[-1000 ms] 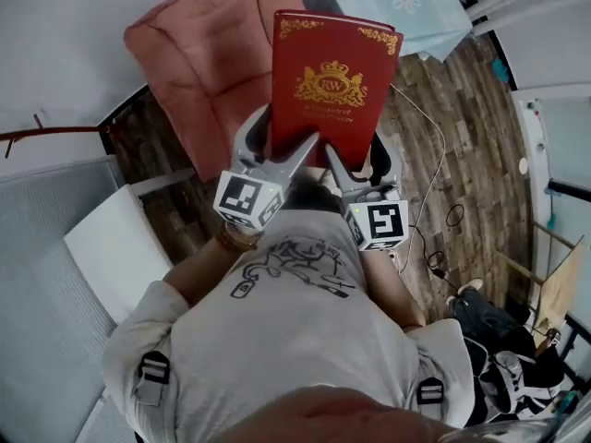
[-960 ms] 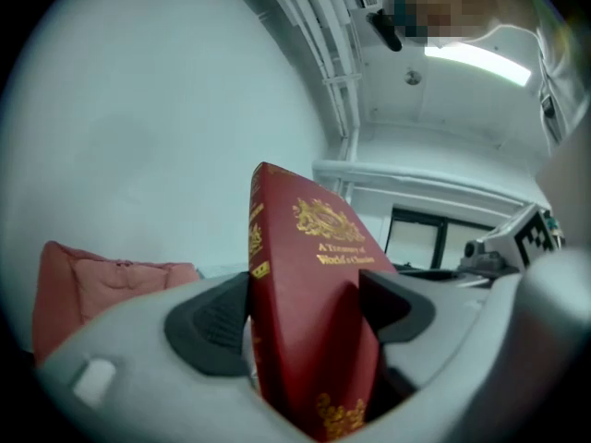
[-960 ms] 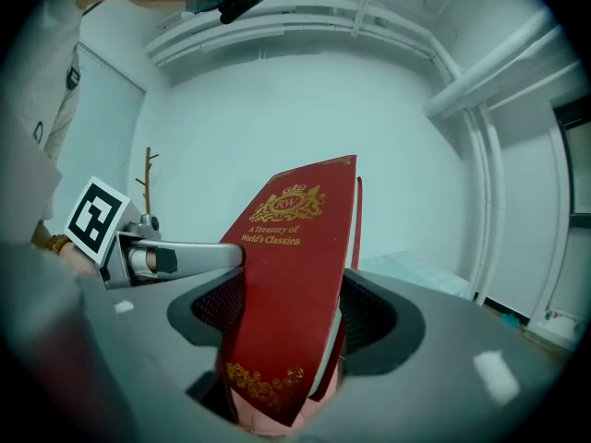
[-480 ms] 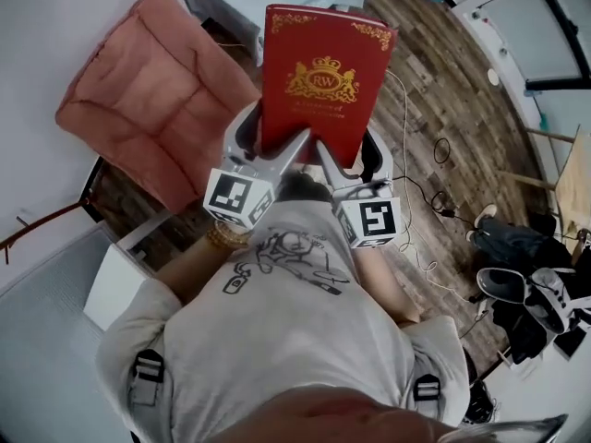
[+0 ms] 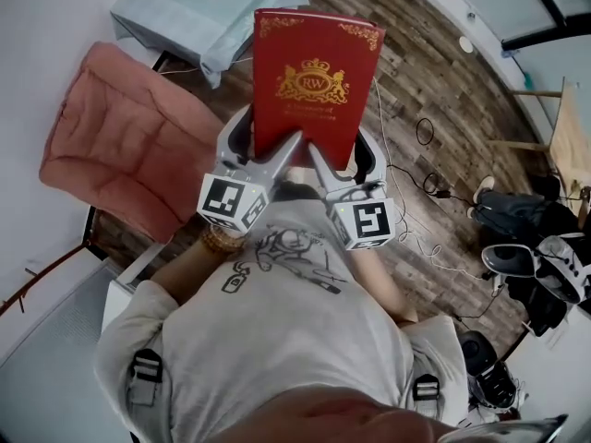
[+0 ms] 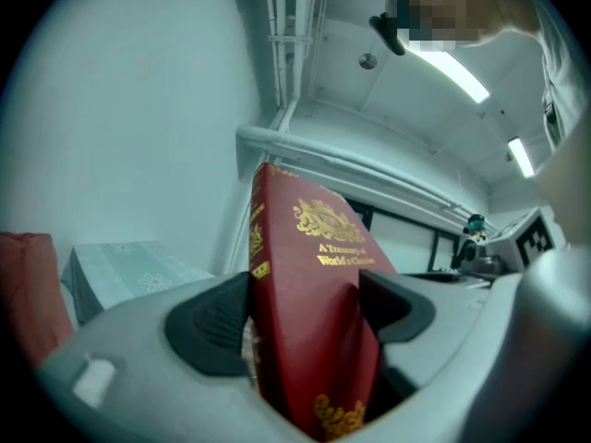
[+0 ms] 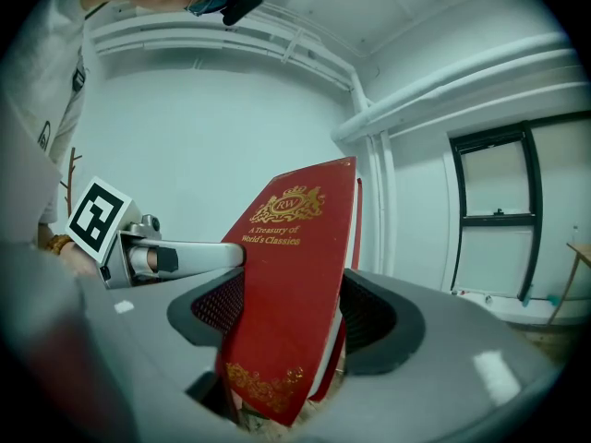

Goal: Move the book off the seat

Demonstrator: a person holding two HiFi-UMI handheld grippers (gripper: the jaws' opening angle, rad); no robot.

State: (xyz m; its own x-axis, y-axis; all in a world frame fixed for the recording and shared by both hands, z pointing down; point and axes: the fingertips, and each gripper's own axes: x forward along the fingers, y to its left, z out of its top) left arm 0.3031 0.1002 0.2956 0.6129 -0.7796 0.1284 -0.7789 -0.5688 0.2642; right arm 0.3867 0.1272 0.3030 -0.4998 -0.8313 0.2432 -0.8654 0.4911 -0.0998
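- Since a second ago the scene has swung under me. The pink cushioned seat (image 5: 120,150), which then lay right behind the book (image 5: 314,81), now sits off to the left. The book hangs over the plank floor (image 5: 434,90), clear of the seat and touching nothing but my claws.
- The book is a red hardback with a gold crest, its front cover facing up at my head camera and its lower edge held by both claws.
- The left gripper (image 5: 270,141) is clenched on the book's lower left corner. In its own view the dark pads (image 6: 214,326) press the covers from both sides, beside the spine.
- The right gripper (image 5: 342,155) grasps the lower right corner the same way, with a meshed pad (image 7: 222,307) against the front cover and the page edges showing between the boards.
- The two marker cubes sit side by side just ahead of my chest.
- A pale blue flowered cloth (image 5: 208,7) lies beyond the seat's top edge, and cables (image 5: 420,183) trail across the floor at right.
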